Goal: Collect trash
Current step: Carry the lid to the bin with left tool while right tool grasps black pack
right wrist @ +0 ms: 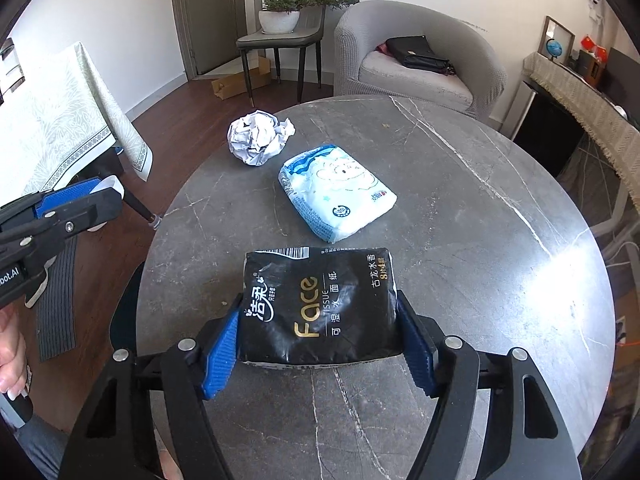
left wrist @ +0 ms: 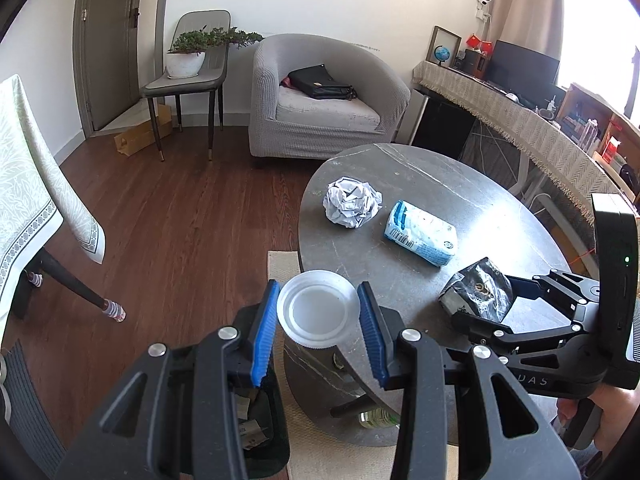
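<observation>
My left gripper (left wrist: 318,312) is shut on a white plastic lid (left wrist: 318,314) and holds it off the left edge of the round grey table (left wrist: 420,184), above a black trash bin (left wrist: 256,420). My right gripper (right wrist: 320,344) is shut on a black tissue pack (right wrist: 320,304) that rests on the table (right wrist: 460,200). The pack also shows in the left wrist view (left wrist: 478,290). A crumpled white paper ball (left wrist: 352,202) (right wrist: 258,136) and a white-and-blue tissue pack (left wrist: 422,232) (right wrist: 336,192) lie further back on the table.
The bin holds some scraps. A grey armchair (left wrist: 324,100) with a black bag stands behind the table. A chair with a potted plant (left wrist: 188,56) is by the door. A cloth-covered table (left wrist: 28,184) is at left. A bottle (left wrist: 376,418) lies under the round table.
</observation>
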`<move>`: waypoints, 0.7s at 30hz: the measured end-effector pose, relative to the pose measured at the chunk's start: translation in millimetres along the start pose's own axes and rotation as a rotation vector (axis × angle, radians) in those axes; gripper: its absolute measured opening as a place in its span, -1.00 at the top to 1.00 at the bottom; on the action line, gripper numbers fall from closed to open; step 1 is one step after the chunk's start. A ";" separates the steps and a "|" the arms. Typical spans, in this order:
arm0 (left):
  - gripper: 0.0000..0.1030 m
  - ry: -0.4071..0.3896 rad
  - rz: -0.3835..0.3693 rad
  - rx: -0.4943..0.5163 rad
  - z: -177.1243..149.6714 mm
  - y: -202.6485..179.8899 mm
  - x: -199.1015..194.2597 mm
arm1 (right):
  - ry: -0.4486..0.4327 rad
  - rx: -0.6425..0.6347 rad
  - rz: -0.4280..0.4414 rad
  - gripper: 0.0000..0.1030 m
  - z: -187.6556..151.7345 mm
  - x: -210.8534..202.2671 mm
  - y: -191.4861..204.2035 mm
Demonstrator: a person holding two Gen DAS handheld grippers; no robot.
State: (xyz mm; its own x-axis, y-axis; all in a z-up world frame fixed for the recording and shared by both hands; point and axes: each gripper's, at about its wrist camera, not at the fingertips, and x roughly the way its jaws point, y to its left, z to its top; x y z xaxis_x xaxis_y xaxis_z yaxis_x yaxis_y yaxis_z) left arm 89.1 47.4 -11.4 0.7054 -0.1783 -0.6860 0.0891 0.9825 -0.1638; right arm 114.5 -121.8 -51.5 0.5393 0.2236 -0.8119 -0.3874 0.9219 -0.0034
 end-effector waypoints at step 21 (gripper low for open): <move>0.18 0.051 0.095 -0.081 -24.3 57.6 -10.0 | -0.068 -0.089 0.120 -0.38 14.8 -20.8 61.4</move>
State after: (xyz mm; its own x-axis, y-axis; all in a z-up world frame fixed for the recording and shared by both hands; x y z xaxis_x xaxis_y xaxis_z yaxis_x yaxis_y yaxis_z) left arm 70.1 104.4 -31.2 0.6712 -0.0889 -0.7359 -0.0355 0.9878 -0.1517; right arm 90.5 -65.2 -26.2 0.5330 0.3545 -0.7683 -0.5155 0.8561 0.0374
